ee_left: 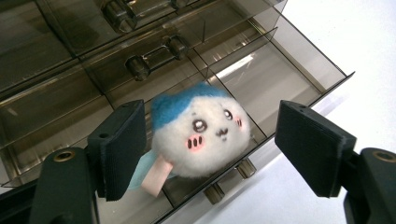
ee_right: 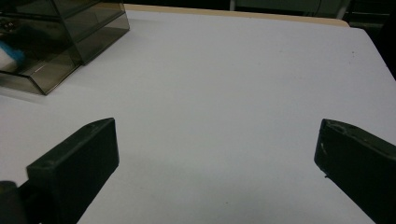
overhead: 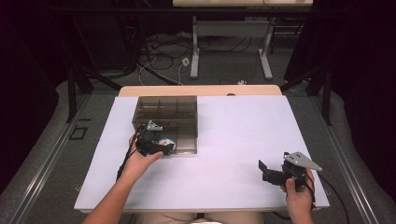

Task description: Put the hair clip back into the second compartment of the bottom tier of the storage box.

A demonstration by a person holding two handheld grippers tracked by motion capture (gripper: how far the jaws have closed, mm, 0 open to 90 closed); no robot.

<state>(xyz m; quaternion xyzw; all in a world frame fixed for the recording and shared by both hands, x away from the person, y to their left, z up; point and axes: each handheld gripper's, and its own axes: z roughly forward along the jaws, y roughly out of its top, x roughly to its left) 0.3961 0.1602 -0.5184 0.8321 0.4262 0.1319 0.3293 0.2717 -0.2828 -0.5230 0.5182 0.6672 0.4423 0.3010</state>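
Here, left tongs (ee_left: pixel 210 149) released around plush toy (ee_left: pixel 201 135); right tongs (ee_right: pixel 215 163) wide, empty.

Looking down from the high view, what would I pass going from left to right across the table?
The left gripper over the open drawer, with a small plush toy by its jaws → the smoky plastic drawer box → a bare stretch of white table → the right gripper, held open near the front edge.

Plush toy (ee_left: pixel 201 135) hemmed by drawer (ee_left: pixel 280 84) walls, open above, bare table (overhead: pixel 233 140) rightward
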